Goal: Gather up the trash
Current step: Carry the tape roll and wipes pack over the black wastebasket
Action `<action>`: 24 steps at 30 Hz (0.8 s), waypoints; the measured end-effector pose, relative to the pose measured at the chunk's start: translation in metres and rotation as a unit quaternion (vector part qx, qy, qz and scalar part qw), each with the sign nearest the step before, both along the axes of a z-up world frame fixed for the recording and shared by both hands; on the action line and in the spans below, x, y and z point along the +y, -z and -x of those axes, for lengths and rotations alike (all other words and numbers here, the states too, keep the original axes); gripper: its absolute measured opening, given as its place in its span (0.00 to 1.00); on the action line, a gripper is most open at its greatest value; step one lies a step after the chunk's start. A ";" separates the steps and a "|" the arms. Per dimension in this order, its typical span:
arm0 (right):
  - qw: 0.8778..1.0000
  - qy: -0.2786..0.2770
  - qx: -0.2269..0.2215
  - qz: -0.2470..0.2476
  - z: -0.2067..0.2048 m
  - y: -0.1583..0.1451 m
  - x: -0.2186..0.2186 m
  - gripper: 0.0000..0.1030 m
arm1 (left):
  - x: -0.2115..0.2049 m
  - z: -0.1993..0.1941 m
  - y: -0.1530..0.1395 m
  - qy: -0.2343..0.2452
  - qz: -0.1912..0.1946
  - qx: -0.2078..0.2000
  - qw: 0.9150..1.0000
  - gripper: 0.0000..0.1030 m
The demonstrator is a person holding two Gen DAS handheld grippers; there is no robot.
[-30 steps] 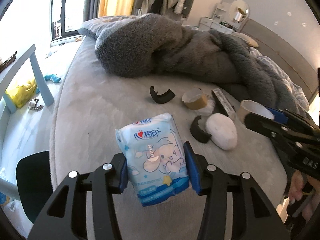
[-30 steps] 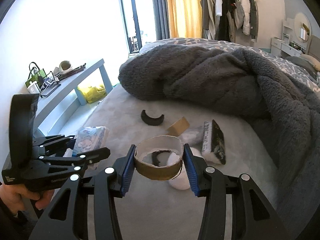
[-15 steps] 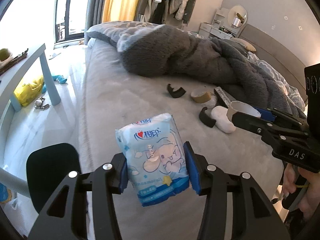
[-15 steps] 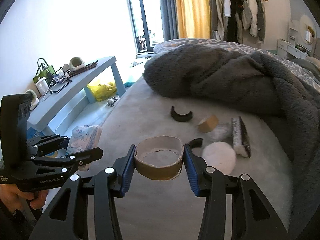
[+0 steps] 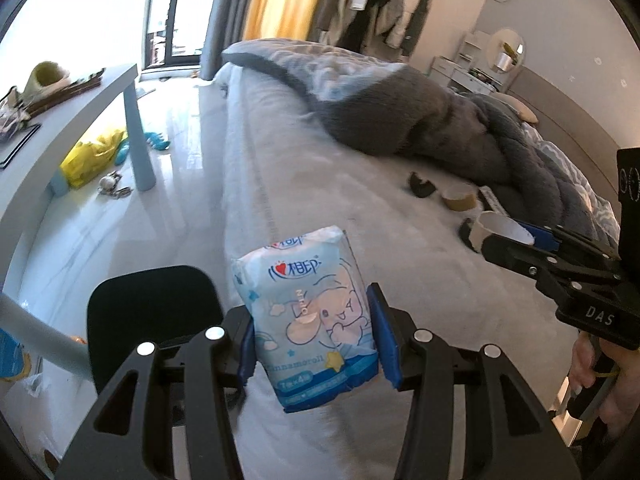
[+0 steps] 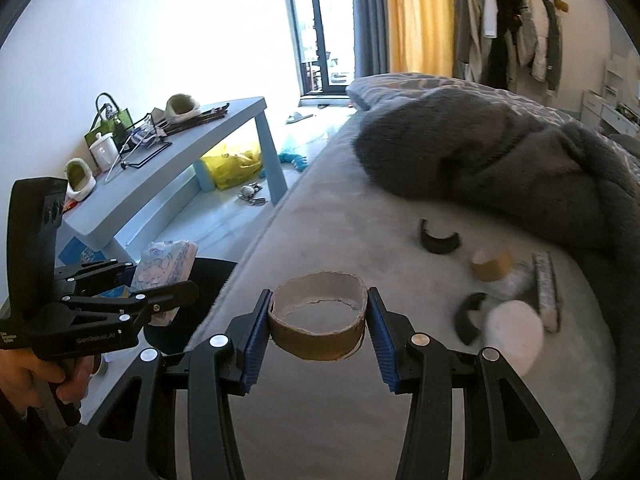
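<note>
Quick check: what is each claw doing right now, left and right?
Left claw: shut on the tissue pack.
Right claw: shut on the cardboard tape ring.

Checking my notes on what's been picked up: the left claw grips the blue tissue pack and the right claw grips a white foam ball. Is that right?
Not quite. The left claw does grip the blue tissue pack, but the right claw grips a brown cardboard tape core, not a white ball. The right wrist view shows it; the white round piece lies on the bed.
</note>
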State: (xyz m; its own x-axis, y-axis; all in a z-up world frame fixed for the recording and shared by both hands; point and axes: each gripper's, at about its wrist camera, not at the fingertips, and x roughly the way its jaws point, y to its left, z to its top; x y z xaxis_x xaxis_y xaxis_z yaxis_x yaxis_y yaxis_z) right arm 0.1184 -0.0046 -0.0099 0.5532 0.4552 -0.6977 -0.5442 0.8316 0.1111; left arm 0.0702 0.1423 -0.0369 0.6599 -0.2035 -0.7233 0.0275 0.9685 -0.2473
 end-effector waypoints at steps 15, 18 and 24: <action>0.999 -0.052 0.007 -0.002 0.005 0.003 0.080 0.46 | 0.085 0.016 0.035 -0.066 -0.003 0.043 0.997 0.50; 0.998 -0.061 0.010 -0.002 0.005 0.005 0.092 0.46 | 0.100 0.020 0.042 -0.077 -0.003 0.054 0.996 0.50; 0.997 -0.079 0.016 -0.001 0.006 0.010 0.120 0.46 | 0.127 0.027 0.059 -0.092 -0.001 0.075 0.993 0.50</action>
